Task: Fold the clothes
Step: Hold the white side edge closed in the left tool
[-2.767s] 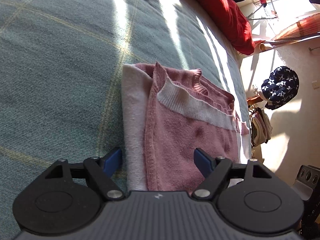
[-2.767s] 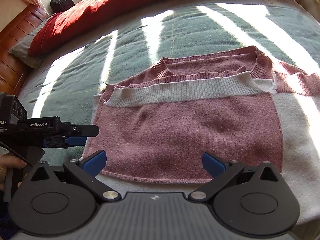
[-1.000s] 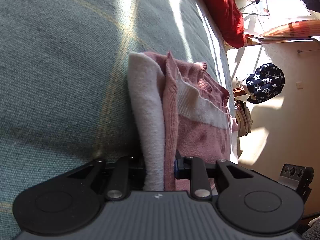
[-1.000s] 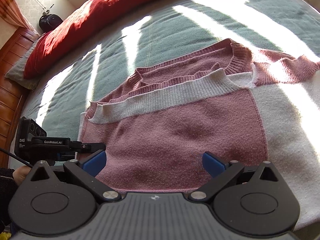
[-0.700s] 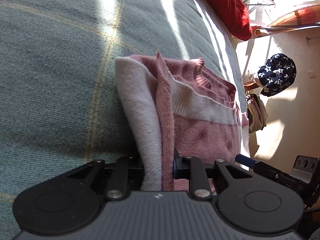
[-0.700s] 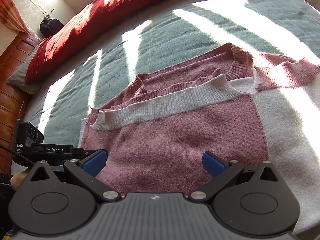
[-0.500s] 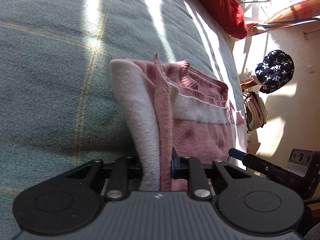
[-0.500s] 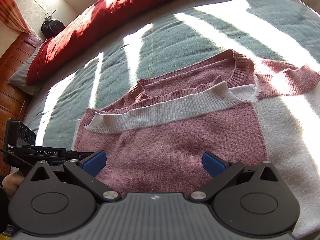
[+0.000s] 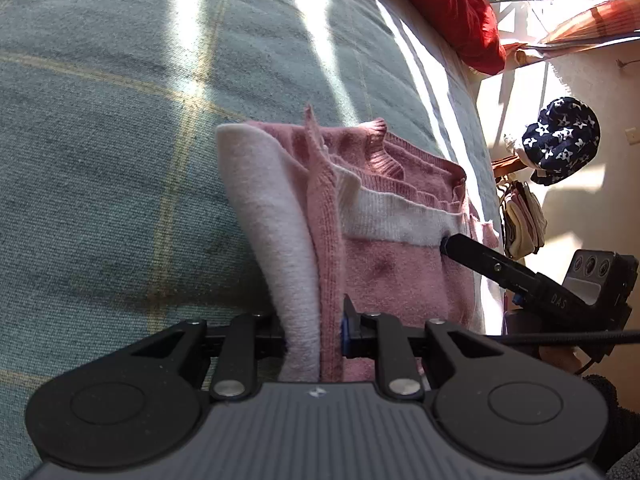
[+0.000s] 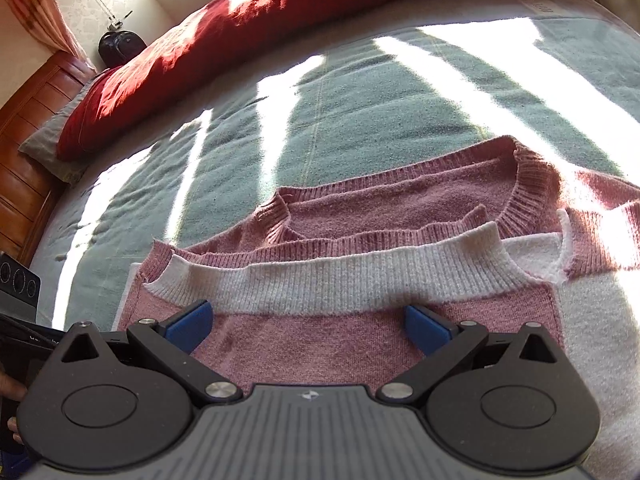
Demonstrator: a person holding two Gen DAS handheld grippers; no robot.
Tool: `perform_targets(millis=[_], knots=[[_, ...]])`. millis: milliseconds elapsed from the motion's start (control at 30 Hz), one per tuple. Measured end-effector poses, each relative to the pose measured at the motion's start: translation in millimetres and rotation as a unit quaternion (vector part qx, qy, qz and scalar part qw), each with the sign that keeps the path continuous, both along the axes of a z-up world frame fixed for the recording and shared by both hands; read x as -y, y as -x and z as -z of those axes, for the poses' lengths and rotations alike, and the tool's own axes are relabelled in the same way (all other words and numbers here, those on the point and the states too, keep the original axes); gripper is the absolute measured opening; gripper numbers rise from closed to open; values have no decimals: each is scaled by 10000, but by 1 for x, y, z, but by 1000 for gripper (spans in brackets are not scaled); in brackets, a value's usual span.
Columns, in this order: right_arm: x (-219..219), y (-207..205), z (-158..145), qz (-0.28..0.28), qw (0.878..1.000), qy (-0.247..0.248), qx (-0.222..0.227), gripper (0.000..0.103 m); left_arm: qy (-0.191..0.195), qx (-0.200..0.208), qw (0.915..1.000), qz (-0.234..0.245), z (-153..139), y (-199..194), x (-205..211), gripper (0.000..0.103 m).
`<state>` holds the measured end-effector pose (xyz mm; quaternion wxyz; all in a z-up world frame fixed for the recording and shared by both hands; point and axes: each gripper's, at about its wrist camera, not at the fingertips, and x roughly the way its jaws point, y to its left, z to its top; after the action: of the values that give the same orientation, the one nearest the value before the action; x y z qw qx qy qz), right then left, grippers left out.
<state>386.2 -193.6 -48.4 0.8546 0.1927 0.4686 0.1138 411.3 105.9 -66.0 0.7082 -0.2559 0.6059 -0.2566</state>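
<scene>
A pink and white knitted sweater [image 10: 360, 344] lies partly folded on a bed covered with a grey-green blanket [image 10: 360, 108] striped by sunlight. Along the far side of the bed lies a long red pillow [image 10: 280, 12], with a wooden headboard [image 10: 28, 120] at the left. The left gripper [image 9: 312, 336] is clenched on the sweater's near side edge, pinching together a white layer and a pink layer that stand up in a ridge between its fingers while the rest of the garment spreads away across the blanket. The right gripper [image 10: 308, 324] hovers over the pink front panel with its blue-padded jaws spread wide, one pad at each end of the white ribbed band [image 10: 340, 280], gripping nothing. In the left wrist view one of its black fingers reaches in from the right, the tip just at that white band. Beyond the bed, a dark blue cloth with white stars [image 9: 564, 140] hangs near a sunlit wall.
</scene>
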Motion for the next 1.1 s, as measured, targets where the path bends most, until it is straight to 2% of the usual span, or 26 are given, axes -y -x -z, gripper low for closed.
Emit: perform_targets(millis=[233,433,633,800,933,1100], knots=[[0,-22,0,-36,9999,47,159,103,-57,-14,9999,-103,2,2,0,20],[1,19,-21,18,9999,43,135,103,-169,47,9998,-63,0,1,4,20],[0,53,-5,25,9997,61,-235,103,-356,107,9993,53,-4,0,9,20],[3,27,-4,11,10000,57,-18,103,-480,137,9987,100,-4,0,11,20],[8,14,-20,79,9997,55,208,103,-494,163,9986,64,-5,2,12,20],[11,32,-26,213,9997,-118,-23,103,-456,178,9988,41,-4,2,11,20]])
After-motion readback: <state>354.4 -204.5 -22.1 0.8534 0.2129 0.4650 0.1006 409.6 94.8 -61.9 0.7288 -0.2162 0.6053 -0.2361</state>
